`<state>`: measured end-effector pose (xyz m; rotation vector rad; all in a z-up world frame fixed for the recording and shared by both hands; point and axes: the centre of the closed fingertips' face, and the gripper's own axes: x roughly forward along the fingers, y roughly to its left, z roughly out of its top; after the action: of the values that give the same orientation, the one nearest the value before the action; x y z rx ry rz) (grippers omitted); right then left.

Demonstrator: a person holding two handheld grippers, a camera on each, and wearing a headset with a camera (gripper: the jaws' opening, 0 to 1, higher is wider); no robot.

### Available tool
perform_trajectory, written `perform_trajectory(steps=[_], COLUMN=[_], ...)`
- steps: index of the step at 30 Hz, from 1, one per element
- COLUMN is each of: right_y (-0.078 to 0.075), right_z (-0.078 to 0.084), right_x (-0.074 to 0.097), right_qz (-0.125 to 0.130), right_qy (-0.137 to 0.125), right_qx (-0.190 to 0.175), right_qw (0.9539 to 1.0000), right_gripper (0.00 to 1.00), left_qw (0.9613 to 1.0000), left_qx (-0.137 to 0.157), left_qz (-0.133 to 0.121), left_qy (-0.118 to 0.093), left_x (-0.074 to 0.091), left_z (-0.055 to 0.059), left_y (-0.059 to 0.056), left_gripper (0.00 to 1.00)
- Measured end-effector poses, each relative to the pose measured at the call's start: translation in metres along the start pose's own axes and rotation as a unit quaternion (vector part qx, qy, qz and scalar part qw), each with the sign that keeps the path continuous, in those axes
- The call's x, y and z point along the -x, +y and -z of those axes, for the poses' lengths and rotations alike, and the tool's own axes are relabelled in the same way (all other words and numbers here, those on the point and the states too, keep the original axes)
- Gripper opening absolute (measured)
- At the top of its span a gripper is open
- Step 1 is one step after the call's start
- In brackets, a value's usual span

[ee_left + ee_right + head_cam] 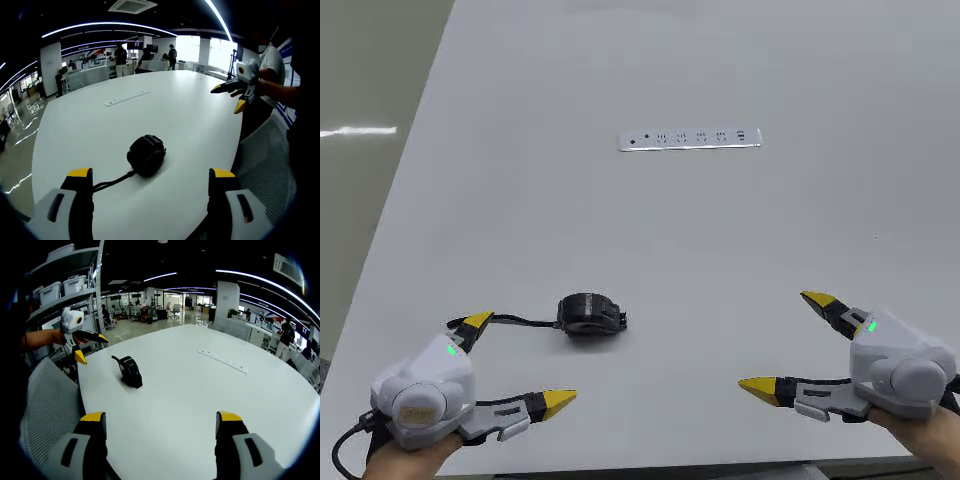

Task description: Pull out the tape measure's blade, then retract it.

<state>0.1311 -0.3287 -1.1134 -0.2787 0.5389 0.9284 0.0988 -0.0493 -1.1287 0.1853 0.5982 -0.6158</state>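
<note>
Tape measure lies on the table just ahead of the left gripper, well apart from the right gripper, both pairs of jaws spread, empty; case looks rigid, dense, smooth, so pinch across its flat flanks.

We see the head view bright and evenly lit from overhead, sharp throughout. The white table reads slightly grey, no hot spots. The tape measure throws just a soft, short shadow. Glare streak on the floor at left. Both gripper views: we note strong fisheye bending toward the edges, ceiling light strips curving. Windows are blown out in the left gripper view. Shelving at the right gripper view's edge is dim, slightly soft.
</note>
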Motion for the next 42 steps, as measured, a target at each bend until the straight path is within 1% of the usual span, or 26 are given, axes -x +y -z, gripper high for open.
perform_trajectory(steps=[4,6,8,10,16,24,27,32,36,39,41,42], right_y=[-0.001,-0.001,-0.002,-0.002,-0.003,-0.006,-0.008,-0.008,-0.009,-0.01,-0.011,-0.011], right_z=[0.001,0.001,0.0,0.001,0.0,0.0,-0.001,-0.003,-0.003,-0.004,-0.004,-0.004], right_x=[-0.002,-0.003,-0.004,-0.005,-0.009,-0.017,-0.021,-0.025,-0.031,-0.035,-0.038,-0.04], right_qz=[-0.004,-0.006,-0.008,-0.011,-0.019,-0.032,-0.037,-0.046,-0.053,-0.061,-0.065,-0.067], right_qy=[0.003,0.004,0.004,0.005,0.008,0.009,0.008,0.005,0.004,0.003,0.004,0.004], right_qx=[0.003,0.007,0.012,0.016,0.03,0.046,0.053,0.064,0.07,0.076,0.079,0.081], right_qw=[1.0,0.9999,0.9999,0.9998,0.9994,0.9984,0.9979,0.9968,0.9961,0.9953,0.9948,0.9944], right_gripper=[0.91,0.9,0.89,0.88,0.84,0.78,0.76,0.72,0.69,0.67,0.65,0.65], left_qw=[0.9999,0.9998,0.9995,0.9993,0.9986,0.9964,0.9952,0.9926,0.9906,0.9881,0.9871,0.9859], left_qx=[-0.007,-0.014,-0.026,-0.028,-0.04,-0.063,-0.071,-0.086,-0.099,-0.114,-0.119,-0.125], left_qz=[0.005,0.009,0.013,0.018,0.026,0.041,0.048,0.062,0.071,0.078,0.081,0.086], left_qy=[0.006,0.012,0.011,0.014,0.024,0.04,0.047,0.058,0.062,0.067,0.069,0.071], left_x=[-0.003,-0.005,-0.006,-0.007,-0.013,-0.021,-0.026,-0.032,-0.038,-0.043,-0.046,-0.048], left_z=[0.002,0.004,0.003,0.003,0.004,0.006,0.007,0.008,0.007,0.007,0.005,0.005], left_y=[0.001,0.001,0.0,0.0,0.004,0.01,0.012,0.013,0.015,0.018,0.019,0.019], left_gripper=[0.93,0.91,0.9,0.87,0.82,0.75,0.74,0.7,0.68,0.67,0.66,0.65])
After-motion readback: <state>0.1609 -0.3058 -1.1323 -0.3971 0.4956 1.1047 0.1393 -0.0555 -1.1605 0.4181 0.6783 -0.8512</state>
